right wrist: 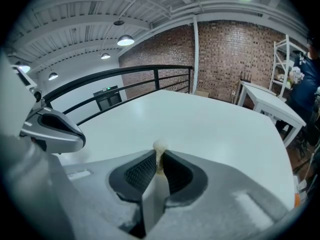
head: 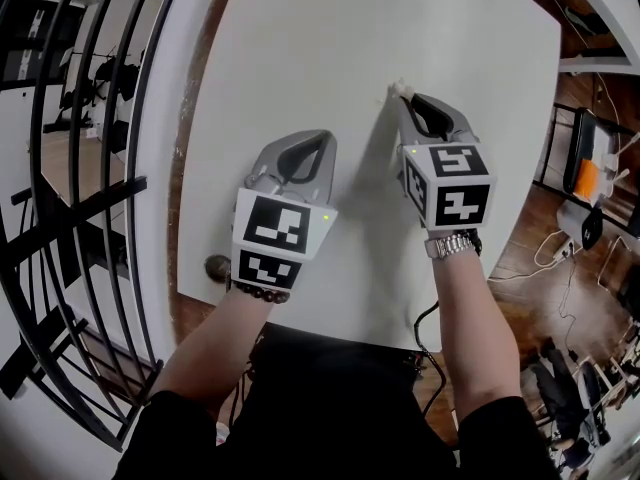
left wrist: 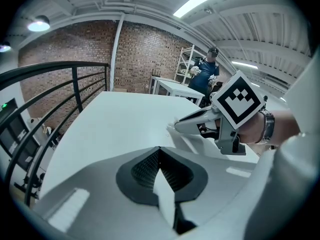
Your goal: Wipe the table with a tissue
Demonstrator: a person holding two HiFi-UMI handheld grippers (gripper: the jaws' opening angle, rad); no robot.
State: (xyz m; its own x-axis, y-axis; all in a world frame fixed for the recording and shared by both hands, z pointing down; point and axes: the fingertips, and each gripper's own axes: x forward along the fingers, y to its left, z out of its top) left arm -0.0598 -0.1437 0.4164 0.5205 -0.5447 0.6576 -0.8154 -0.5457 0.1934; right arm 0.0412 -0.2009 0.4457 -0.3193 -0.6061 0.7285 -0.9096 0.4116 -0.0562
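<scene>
white table, railing, brick wall

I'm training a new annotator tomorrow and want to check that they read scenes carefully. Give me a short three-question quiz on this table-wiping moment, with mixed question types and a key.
1. True or false: the left gripper holds the tissue.
2. Multiple choice: in the head view, what runs along the left side of the table?
A) a black railing
B) a sofa
C) a kitchen sink
3. Short answer: which wrist wears the metal watch?

Key:
1. False. The right gripper is shut on it, and the left gripper's jaws are closed with nothing between them.
2. A
3. The right
</scene>
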